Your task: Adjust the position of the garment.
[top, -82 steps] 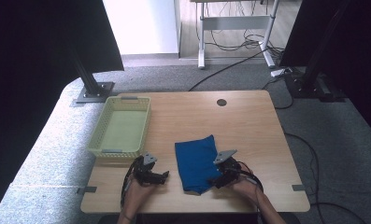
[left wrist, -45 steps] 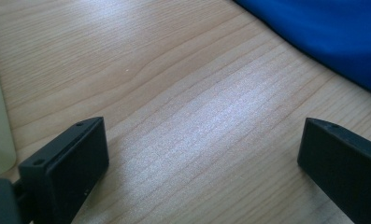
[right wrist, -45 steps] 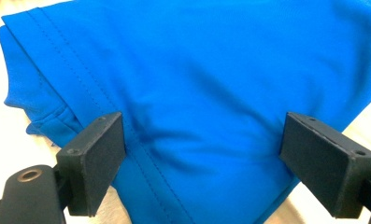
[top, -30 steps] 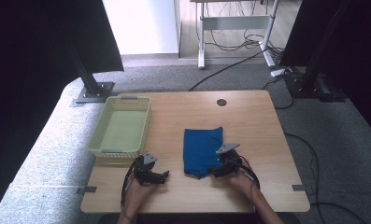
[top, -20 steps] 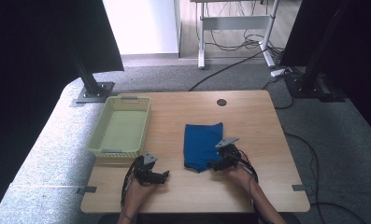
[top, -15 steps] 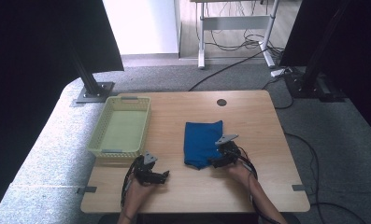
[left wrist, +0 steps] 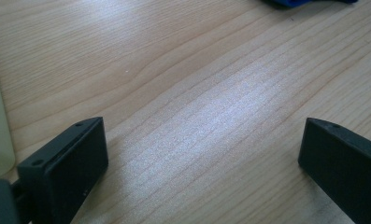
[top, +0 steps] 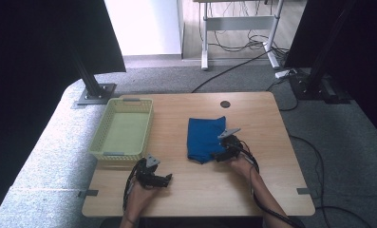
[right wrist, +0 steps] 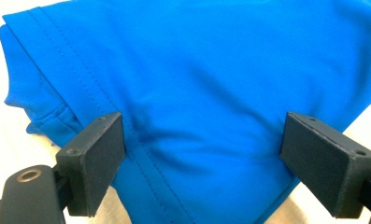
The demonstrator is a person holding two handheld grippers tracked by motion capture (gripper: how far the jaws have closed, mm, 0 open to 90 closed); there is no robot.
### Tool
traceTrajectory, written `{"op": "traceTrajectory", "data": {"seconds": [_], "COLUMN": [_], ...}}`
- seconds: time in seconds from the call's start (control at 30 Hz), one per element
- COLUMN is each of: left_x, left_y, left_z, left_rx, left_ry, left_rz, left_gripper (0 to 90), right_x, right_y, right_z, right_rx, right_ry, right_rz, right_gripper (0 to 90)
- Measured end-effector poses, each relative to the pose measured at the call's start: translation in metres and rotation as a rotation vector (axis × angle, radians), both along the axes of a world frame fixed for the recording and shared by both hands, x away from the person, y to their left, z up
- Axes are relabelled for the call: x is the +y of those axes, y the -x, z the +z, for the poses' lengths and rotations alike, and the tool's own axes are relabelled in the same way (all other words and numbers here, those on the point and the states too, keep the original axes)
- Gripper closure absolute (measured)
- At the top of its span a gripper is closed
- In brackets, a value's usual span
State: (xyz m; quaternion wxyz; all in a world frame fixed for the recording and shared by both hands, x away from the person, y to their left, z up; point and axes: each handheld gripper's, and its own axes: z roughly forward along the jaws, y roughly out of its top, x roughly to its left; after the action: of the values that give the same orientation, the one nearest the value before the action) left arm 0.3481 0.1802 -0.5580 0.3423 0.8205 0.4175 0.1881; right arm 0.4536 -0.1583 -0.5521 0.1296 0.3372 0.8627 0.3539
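A folded blue cloth (top: 204,137) lies near the middle of the wooden table (top: 252,114). My right gripper (top: 222,154) sits at the cloth's near right corner. In the right gripper view its jaws stand wide apart over the blue cloth (right wrist: 211,88), which spreads between and beyond them, with a stitched hem running down the left. My left gripper (top: 163,178) rests near the table's front edge, left of centre, away from the cloth. In the left gripper view its jaws are far apart over bare wood, and a sliver of the blue cloth (left wrist: 309,2) shows at the top.
A pale yellow-green basket (top: 124,129) stands on the table's left side, just beyond my left gripper. A dark round hole (top: 225,104) marks the table's far edge. Cables and stand legs lie on the floor behind the table.
The cloth has been folded narrower and shifted a little farther from the front edge, my right gripper moving with its near right corner. The left gripper has stayed put.
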Motion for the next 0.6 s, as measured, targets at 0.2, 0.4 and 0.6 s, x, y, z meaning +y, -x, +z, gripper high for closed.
{"op": "traceTrajectory", "data": {"seconds": [0.2, 0.4, 0.6], "left_x": [0.000, 0.000, 0.000], "left_y": [0.000, 0.000, 0.000], "left_z": [0.000, 0.000, 0.000], "left_rx": [0.000, 0.000, 0.000], "left_ry": [0.000, 0.001, 0.001], "left_rz": [0.000, 0.000, 0.002], "left_gripper": [1.4, 1.4, 1.3], "right_x": [0.001, 0.002, 0.002], "right_y": [-0.014, -0.020, -0.019], "right_z": [0.000, 0.000, 0.001], "right_rx": [-0.002, 0.001, 0.003], "right_ry": [-0.003, -0.002, -0.002], "right_rz": [-0.002, -0.006, -0.006], "right_gripper": [13.8, 13.6, 13.2]}}
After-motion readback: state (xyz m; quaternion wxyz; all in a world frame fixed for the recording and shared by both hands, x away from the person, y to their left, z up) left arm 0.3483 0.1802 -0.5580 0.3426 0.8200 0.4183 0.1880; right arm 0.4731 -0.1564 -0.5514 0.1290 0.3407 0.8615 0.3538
